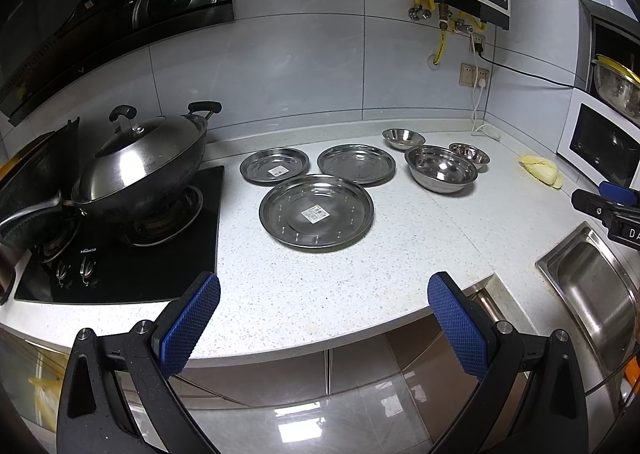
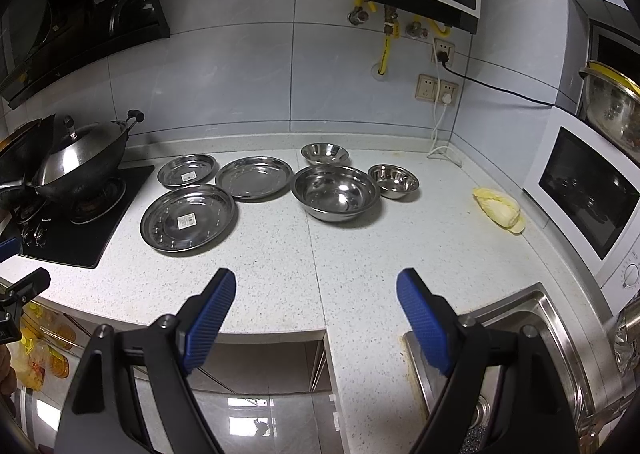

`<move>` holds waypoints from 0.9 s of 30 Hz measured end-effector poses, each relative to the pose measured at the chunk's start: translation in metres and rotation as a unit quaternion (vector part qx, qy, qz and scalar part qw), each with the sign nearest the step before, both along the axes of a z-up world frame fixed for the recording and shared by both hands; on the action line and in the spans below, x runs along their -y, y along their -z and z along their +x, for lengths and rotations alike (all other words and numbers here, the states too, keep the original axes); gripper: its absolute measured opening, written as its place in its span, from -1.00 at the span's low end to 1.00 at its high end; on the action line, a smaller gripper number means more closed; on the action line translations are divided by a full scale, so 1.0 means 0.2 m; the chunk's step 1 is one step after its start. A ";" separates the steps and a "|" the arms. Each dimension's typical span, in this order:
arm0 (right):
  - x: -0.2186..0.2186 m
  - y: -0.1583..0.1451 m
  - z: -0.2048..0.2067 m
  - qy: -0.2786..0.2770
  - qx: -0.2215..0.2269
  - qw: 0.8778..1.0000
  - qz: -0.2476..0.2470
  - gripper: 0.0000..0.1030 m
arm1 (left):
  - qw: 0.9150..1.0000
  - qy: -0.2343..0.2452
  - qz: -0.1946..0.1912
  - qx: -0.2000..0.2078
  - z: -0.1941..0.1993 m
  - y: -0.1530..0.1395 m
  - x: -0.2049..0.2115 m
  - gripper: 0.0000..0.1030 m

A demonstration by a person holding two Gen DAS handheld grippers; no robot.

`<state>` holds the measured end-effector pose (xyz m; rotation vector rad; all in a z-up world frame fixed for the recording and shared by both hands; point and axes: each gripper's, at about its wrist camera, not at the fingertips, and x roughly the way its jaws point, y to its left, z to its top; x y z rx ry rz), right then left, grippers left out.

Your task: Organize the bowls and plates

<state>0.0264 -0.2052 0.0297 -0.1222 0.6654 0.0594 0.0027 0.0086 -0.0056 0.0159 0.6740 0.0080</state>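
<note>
Three steel plates lie flat on the white counter: a large front plate (image 1: 316, 212) (image 2: 187, 217) with a sticker, a smaller left plate (image 1: 275, 166) (image 2: 187, 170) with a sticker, and a plain right plate (image 1: 356, 163) (image 2: 254, 177). To their right stand three steel bowls: a big bowl (image 1: 441, 168) (image 2: 335, 192), a small back bowl (image 1: 403, 138) (image 2: 324, 153) and a small right bowl (image 1: 469, 154) (image 2: 393, 180). My left gripper (image 1: 324, 314) hangs open over the counter's front edge, short of the large plate. My right gripper (image 2: 316, 310) is open too, empty, near the front edge by the sink.
A lidded wok (image 1: 140, 170) sits on the black gas hob (image 1: 120, 254) at left. A sink (image 1: 592, 294) (image 2: 520, 334) is set in at front right. A piece of cabbage (image 2: 498, 209) lies near the white microwave (image 2: 584, 190). Tiled wall with sockets and cords behind.
</note>
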 end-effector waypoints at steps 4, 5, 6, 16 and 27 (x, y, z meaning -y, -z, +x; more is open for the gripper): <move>0.00 0.00 0.00 0.000 0.000 1.000 0.000 0.61 | 1.000 0.000 0.001 0.000 0.00 0.00 0.00 0.98; 0.01 0.00 0.00 0.000 0.000 1.000 0.000 0.61 | 1.000 -0.001 0.002 0.001 0.01 0.00 0.00 0.98; -0.01 0.01 0.02 0.000 0.000 1.000 0.000 0.61 | 1.000 -0.002 0.001 0.000 0.01 0.00 0.00 0.98; -0.03 0.03 0.04 -0.004 0.001 1.000 -0.001 0.61 | 1.000 -0.003 0.002 -0.001 0.01 0.00 0.01 0.98; -0.02 0.01 0.06 -0.007 0.000 1.000 0.002 0.61 | 1.000 -0.004 0.004 0.000 0.02 0.00 0.03 0.98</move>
